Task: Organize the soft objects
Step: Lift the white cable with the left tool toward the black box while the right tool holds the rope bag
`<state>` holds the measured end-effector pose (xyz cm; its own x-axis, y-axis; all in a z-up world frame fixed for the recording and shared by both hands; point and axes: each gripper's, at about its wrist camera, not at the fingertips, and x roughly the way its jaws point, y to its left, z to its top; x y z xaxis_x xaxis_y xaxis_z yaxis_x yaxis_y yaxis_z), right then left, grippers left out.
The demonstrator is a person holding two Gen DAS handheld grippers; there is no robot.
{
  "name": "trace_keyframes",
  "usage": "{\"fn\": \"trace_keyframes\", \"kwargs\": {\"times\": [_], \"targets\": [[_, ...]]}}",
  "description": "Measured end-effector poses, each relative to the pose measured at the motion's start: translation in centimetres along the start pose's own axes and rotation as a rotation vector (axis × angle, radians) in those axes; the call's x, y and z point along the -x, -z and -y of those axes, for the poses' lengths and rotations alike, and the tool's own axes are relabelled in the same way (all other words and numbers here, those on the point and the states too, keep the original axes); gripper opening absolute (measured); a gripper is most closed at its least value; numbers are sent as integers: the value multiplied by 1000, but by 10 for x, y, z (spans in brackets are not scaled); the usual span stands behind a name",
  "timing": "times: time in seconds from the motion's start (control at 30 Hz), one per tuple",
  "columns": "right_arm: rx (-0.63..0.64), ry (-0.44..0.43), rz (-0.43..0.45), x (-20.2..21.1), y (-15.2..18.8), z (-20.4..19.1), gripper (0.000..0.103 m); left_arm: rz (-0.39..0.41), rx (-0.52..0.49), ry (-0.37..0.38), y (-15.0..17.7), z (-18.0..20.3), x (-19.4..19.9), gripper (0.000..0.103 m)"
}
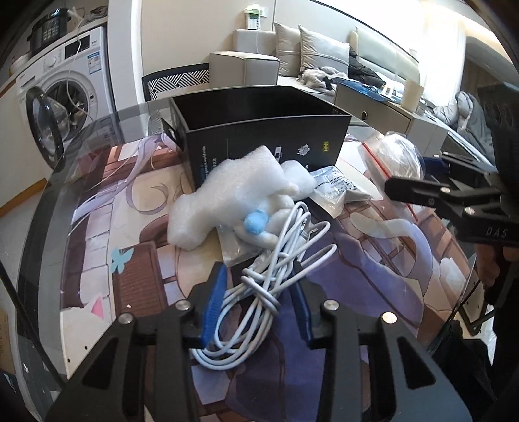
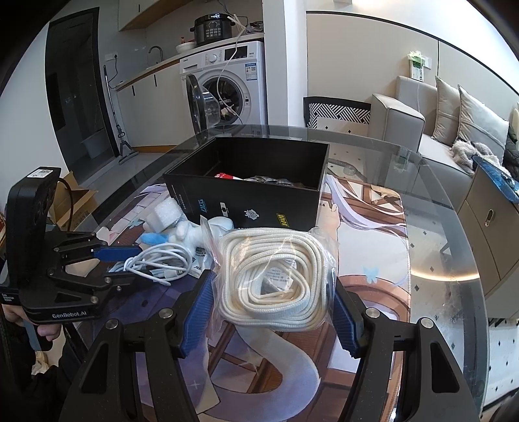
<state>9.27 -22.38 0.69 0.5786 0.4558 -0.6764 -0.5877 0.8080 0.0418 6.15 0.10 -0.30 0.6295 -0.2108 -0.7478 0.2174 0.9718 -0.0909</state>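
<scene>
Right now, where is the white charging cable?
The white charging cable lies bundled on the printed table mat between the left gripper's blue pads, in front of the bubble wrap and the black box.

Home, open-plan living area. Washing machine (image 2: pixel 227 87) with open door sat upper centre-left, pressure cooker (image 2: pixel 212 28) on top, sink tap (image 2: pixel 155 52) on the counter beside. Grey sofa (image 2: pixel 438 130) with cushions was at right. Glass table (image 2: pixel 438 227) in the foreground.
</scene>
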Motion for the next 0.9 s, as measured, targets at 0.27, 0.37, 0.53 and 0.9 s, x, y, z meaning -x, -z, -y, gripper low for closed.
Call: {"fn": "trace_keyframes", "kwargs": {"times": [0.27, 0.37, 0.53, 0.9], "targets": [[0, 1, 5, 2, 0, 1, 67, -34, -66, -33, 5, 14, -8, 64], [-1, 2, 5, 3, 0, 1, 67, -30, -66, -28, 5, 14, -8, 50], [1, 3, 6, 3, 0, 1, 67, -30, -77, 16, 5, 15, -4, 28], [9, 3, 35, 11, -4, -1, 67, -2, -67, 129, -1, 22, 18, 28]]}}
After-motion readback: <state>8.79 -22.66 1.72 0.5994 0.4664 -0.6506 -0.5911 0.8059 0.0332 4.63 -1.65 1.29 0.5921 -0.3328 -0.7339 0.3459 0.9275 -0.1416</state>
